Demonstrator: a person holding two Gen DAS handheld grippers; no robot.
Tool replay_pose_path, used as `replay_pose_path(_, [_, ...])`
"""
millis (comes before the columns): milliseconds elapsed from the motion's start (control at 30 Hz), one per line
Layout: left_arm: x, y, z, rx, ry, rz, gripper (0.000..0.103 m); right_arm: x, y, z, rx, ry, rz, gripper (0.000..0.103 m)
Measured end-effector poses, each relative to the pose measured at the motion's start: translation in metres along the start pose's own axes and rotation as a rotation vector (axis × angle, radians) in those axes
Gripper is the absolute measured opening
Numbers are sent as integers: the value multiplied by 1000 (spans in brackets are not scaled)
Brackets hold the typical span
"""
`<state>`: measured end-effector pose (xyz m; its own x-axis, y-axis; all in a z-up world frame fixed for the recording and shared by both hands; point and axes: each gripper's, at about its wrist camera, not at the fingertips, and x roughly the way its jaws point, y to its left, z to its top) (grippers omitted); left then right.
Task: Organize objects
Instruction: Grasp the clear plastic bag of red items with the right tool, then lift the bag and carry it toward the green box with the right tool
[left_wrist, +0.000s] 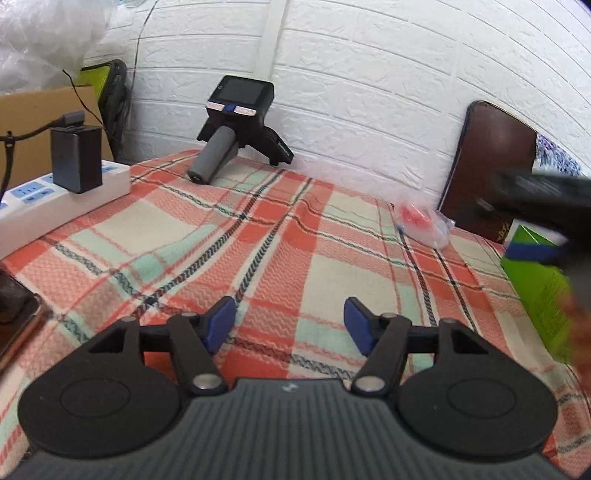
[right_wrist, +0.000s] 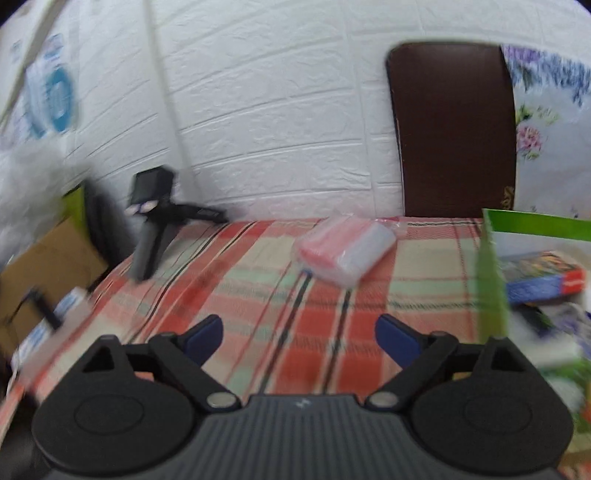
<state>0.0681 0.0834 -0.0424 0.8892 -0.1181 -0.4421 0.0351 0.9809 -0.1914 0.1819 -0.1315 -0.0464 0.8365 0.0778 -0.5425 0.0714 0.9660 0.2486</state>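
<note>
Left gripper (left_wrist: 290, 325): your jaws are apart with nothing between them, just plaid cloth (left_wrist: 258, 236) underneath.
Right gripper (right_wrist: 297, 339): jaws spread really wide, empty too. This view is pretty blurry.
Pink packet (right_wrist: 343, 253): a clear bag with something pink in it, lying on the cloth ahead of your right jaws and a bit to the right. From the left gripper it's far off to the right (left_wrist: 423, 221), near the wall.
Green box (right_wrist: 495, 280): its wall stands just right of your right jaws, with a colourful little carton (right_wrist: 543, 277) inside.
Handheld device (left_wrist: 236, 125): black with a screen and a grey handle, well ahead of your left jaws by the white brick wall (left_wrist: 369, 74).
Power strip (left_wrist: 55, 206): off to the left of the left jaws, with a black adapter (left_wrist: 75, 158) plugged in.
Brown board (right_wrist: 450, 129): leaning on the wall behind the packet.
In the way: nothing between your right jaws and the packet, only bare cloth.
</note>
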Motion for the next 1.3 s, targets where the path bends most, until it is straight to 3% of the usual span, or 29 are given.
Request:
replay_pose_path(167, [2, 5, -1, -50, -3, -55, 67, 94, -15, 39, 188, 65, -82, 100])
replay_pose_path(267, [4, 4, -1, -55, -5, -61, 68, 140, -23, 51, 235, 122, -162, 102])
replay_pose_path(333, [4, 3, 0, -57, -8, -61, 68, 155, -26, 52, 260, 127, -168, 100])
replay_pose_path(400, [7, 5, 0, -58, -7, -58, 68, 163, -15, 49, 152, 128, -196, 85])
replay_pose_path(467, [7, 4, 0, -57, -7, -56, 68, 159, -9, 40, 84, 117, -186, 63])
replay_pose_path(567, [7, 4, 0, -58, -6, -53, 68, 140, -4, 29, 49, 114, -137, 48])
replay_pose_path(667, [9, 5, 1, -61, -2, -52, 68, 111, -3, 12, 33, 114, -84, 44])
replay_pose_path(833, [11, 4, 2, -50, 11, -55, 72, 38, -15, -28, 48, 152, 43, 43])
replay_pose_path(933, [13, 2, 2, -31, 22, -56, 76, -12, -22, -56, -9, 185, 113, 43])
replay_pose_path(1100, [17, -13, 2, 66, 54, -23, 85, -89, -43, -103, -45, 183, 152, 43])
replay_pose_path(1200, [21, -27, 2, 166, 89, 16, 89, -118, -58, -116, 0, 148, 126, 48])
replay_pose_path(1267, [18, -36, 1, 226, 112, 52, 88, -127, -61, -122, -2, 140, 117, 66])
replay_pose_path(1300, [14, -39, 1, 216, 129, 51, 88, -132, -61, -125, -25, 136, 110, 70])
